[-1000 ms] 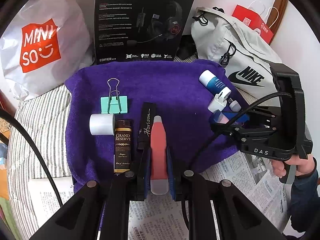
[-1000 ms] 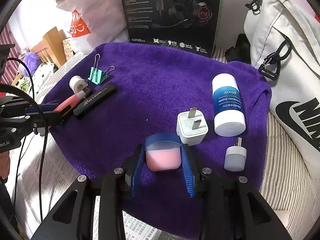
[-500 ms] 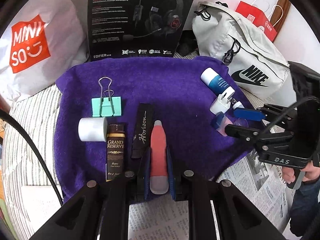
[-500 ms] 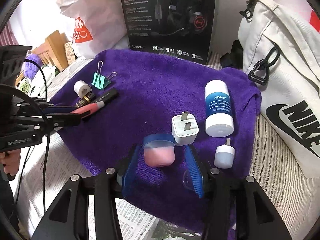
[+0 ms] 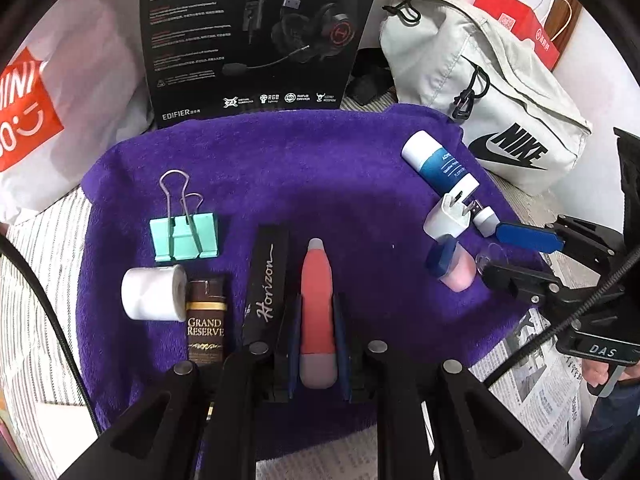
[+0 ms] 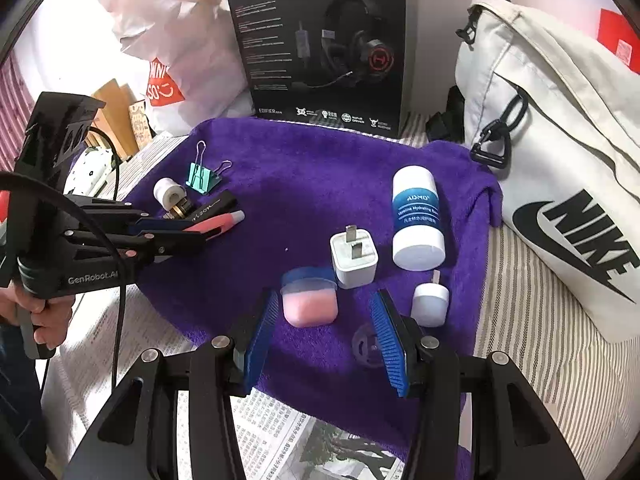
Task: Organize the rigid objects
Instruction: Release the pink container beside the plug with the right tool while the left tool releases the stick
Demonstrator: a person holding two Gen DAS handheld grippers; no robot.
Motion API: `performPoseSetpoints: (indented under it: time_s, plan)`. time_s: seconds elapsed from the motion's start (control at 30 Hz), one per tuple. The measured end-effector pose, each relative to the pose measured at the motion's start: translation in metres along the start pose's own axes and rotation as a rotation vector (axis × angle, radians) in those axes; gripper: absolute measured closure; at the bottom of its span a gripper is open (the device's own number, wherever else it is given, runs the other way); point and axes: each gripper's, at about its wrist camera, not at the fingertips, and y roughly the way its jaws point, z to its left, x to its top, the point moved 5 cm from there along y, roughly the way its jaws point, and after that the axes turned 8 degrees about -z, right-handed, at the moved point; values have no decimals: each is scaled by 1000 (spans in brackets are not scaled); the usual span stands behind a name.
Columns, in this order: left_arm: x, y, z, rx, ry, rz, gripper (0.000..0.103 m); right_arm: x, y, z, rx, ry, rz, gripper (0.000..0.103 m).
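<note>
The red pen (image 5: 317, 300) with grey ends sits clamped between the blue pads of the left claw (image 5: 318, 316), low over the near part of the purple towel (image 5: 320, 184), just right of the black Horizon case (image 5: 266, 284). Left of that lie a brown Grand Reserve tube (image 5: 206, 320), a white roll (image 5: 154, 298) and a mint binder clip (image 5: 184, 232). The right claw (image 6: 326, 328) stands partly open and grips nothing; the pink jar (image 6: 309, 300) with its blue lid lies on the towel between the blue pads, touching neither. Beside it are a white plug (image 6: 354, 258), a blue-and-white bottle (image 6: 417, 220) and a small white cap (image 6: 430, 304). Only the right wrist view shows a clear round thing (image 6: 368, 346) against the right pad and the hand (image 6: 42, 320) on the left claw's handle; the left view alone shows fingers (image 5: 598, 374) on the right claw's handle. Behind the towel stand a headset box (image 5: 256, 36), a white Nike bag (image 5: 492, 92) and a Miniso bag (image 5: 48, 92); newspaper (image 6: 272, 436) lies in front.
</note>
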Motion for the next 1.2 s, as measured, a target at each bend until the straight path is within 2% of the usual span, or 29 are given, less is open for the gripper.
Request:
performPoseSetpoints:
  time_s: [0.33, 0.47, 0.53, 0.6, 0.77, 0.83, 0.9, 1.07, 1.13, 1.2]
  plan:
    - [-5, 5, -4, 17, 17, 25, 88, -4, -3, 2, 8, 16, 5, 54]
    - [-8, 3, -4, 18, 11, 34, 86, -7, -6, 3, 14, 29, 8, 51]
    - [-11, 1, -5, 4, 2, 39, 80, -8, -7, 4, 21, 36, 8, 50]
    - [-14, -1, -4, 1, -13, 45, 69, -10, -9, 4, 24, 44, 10, 49]
    - [-20, -13, -3, 11, -31, 38, 57, -15, -19, 2, 19, 52, 3, 47]
    - [-21, -23, -4, 27, -35, 23, 52, -17, -25, 1, 18, 60, -4, 43]
    - [-22, -32, -5, 35, -35, 7, 42, -19, -32, 0, 17, 69, -9, 40]
    - [-28, -60, -12, 97, -29, -36, 31, -25, -49, 3, 3, 99, -17, 34]
    - [-31, -71, -15, 121, -28, -52, 31, -28, -58, 5, -23, 101, -28, 26]
    - [-35, -83, -20, 135, -41, -73, 24, -31, -69, 8, -53, 94, -46, 17]
